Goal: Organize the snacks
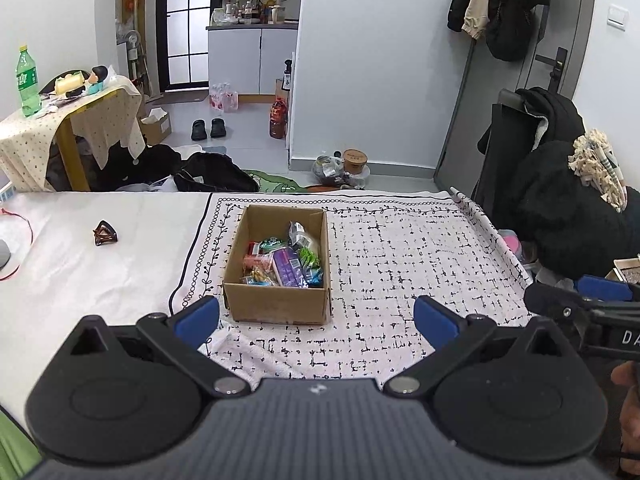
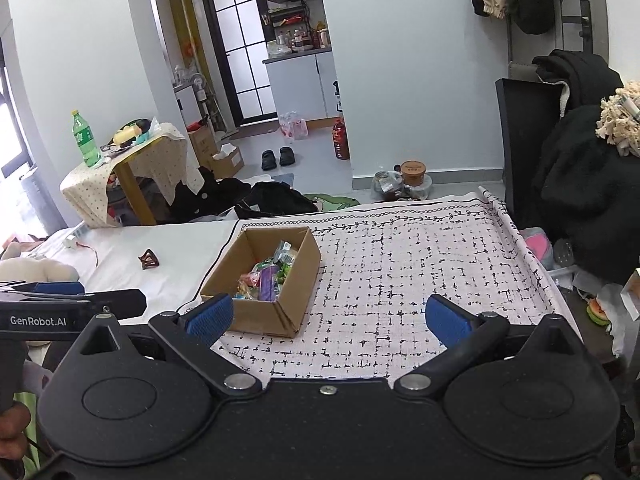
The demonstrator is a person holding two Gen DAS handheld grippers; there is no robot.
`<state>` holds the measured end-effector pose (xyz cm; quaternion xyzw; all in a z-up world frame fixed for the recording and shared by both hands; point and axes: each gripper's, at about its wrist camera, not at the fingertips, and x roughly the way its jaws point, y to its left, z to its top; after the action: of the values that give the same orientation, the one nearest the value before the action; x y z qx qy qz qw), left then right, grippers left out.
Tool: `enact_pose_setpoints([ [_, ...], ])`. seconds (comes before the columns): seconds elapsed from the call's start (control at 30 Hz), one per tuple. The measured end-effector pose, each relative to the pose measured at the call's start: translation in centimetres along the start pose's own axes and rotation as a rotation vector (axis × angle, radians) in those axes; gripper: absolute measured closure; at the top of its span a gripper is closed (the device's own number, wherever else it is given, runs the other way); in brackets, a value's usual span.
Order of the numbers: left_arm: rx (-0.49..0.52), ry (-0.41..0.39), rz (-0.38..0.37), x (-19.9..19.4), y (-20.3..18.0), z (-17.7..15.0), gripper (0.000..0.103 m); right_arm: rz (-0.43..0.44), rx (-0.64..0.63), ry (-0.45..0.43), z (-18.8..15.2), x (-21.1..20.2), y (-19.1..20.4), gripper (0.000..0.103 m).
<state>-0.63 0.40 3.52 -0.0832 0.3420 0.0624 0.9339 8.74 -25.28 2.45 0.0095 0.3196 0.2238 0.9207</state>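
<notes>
Sitting on a patterned cloth [image 1: 400,248] spread over a white bed [image 1: 100,264], a cardboard box [image 1: 276,304] holds the snacks [image 1: 286,260]: a purple packet in the middle, green and silver wrappers to its right, pink and orange ones to its left, all lying loose inside the box. Nothing lies on the cloth around the box. In the right wrist view the same box [image 2: 256,316] stands turned at an angle, one corner toward the camera, its snacks [image 2: 268,276] heaped against the near wall.

Both tools hover low over the near edge of the cloth. The left gripper [image 1: 316,316] has its 2 blue fingers spread wide, empty, the box just ahead between them and nearer the left one. The right gripper [image 2: 328,316] is likewise spread wide and empty, with the box just ahead of its left finger. Each tool shows at the edge of the other's view.

Off to the left on the bare sheet lies a brown hair clip [image 1: 105,233]. Beyond the bed stands a small table [image 1: 80,120] with a green bottle [image 1: 27,80], and dark clothes lie on the floor
</notes>
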Motion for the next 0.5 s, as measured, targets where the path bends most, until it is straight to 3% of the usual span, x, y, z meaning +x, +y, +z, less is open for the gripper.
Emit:
enact_pose_setpoints([
  [0.5,-0.002,0.004,0.0,-0.23,0.17,-0.28,0.0,-0.001,0.0,-0.002,0.02,-0.29,-0.11,0.0],
])
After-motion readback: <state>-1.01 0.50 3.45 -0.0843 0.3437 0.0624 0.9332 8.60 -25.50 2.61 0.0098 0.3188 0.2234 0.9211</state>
